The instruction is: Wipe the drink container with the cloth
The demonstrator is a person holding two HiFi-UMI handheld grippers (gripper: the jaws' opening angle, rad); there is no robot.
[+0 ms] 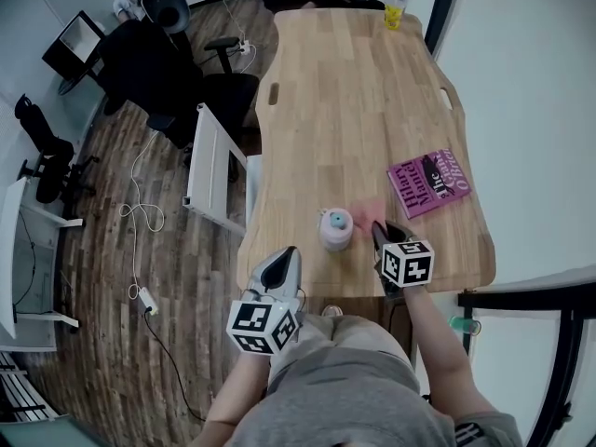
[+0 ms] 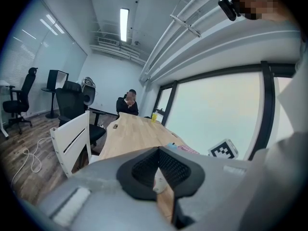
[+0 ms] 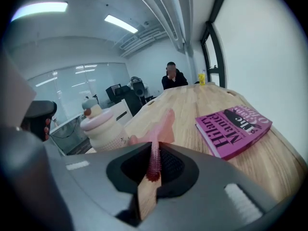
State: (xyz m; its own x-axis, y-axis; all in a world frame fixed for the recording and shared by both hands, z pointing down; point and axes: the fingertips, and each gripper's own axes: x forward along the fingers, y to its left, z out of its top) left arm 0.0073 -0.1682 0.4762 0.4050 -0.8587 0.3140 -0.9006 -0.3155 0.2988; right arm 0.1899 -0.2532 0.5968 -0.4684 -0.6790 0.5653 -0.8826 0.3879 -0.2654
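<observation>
Table point(image 1: 345, 82): wooden; the work sits near its 6 o'clock edge.
Drink container point(image 1: 336, 229): rigid, smooth, likely light and tippy; steady it round the body.
Cloth point(image 3: 161, 126): soft, limp, at the container's 2 o'clock.
Right gripper point(image 3: 154, 165): clamped on cloth, just beside container's 3 o'clock.
Left gripper point(image 2: 158, 170): jaws together, empty, at container's 8 o'clock.

Left gripper point(image 2: 159, 170) fingers together, wooden table point(image 2: 130, 131) ahead, white chair point(image 2: 72, 138) left, person point(image 2: 127, 105) seated at far end
</observation>
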